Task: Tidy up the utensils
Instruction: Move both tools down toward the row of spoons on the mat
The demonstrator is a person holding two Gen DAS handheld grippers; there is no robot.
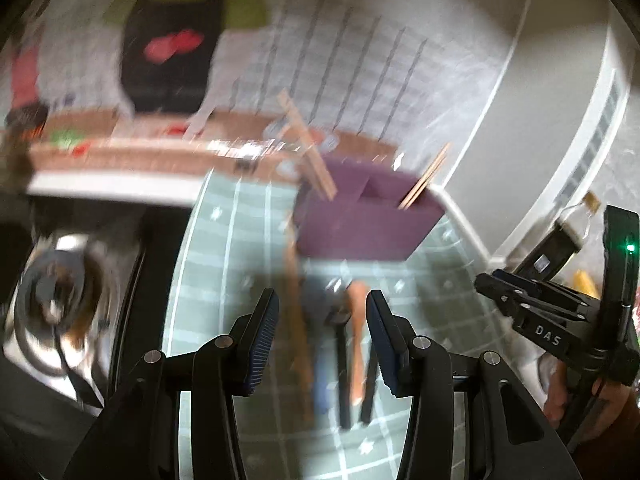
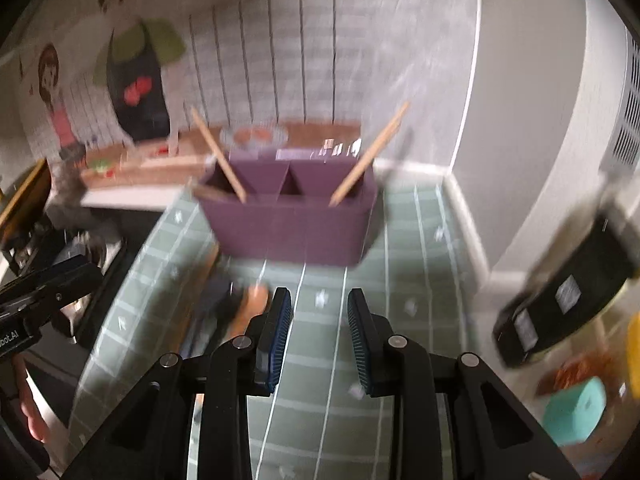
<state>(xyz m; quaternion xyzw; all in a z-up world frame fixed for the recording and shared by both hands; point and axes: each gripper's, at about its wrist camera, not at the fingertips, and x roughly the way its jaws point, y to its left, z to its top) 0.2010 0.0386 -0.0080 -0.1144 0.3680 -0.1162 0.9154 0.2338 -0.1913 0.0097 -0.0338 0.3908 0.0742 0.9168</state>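
Green gridded mat [image 2: 404,248] carried a purple holder [image 2: 292,220] near its far edge, chopsticks [image 2: 370,156] leaning outward; loose utensils [image 1: 356,344] lay lengthwise toward it. Left gripper [image 1: 322,340] and right gripper [image 2: 318,340] both gaped empty.

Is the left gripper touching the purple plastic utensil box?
Apart. The left wrist view shows the left gripper open, with bare green mat between its fingertips and the purple plastic utensil box.

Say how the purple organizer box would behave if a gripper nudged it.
The purple organizer box looks squat with a broad flat base, so it would probably slide across the green mat rather than tip. The wooden sticks leaning loosely inside would likely shift or rattle.
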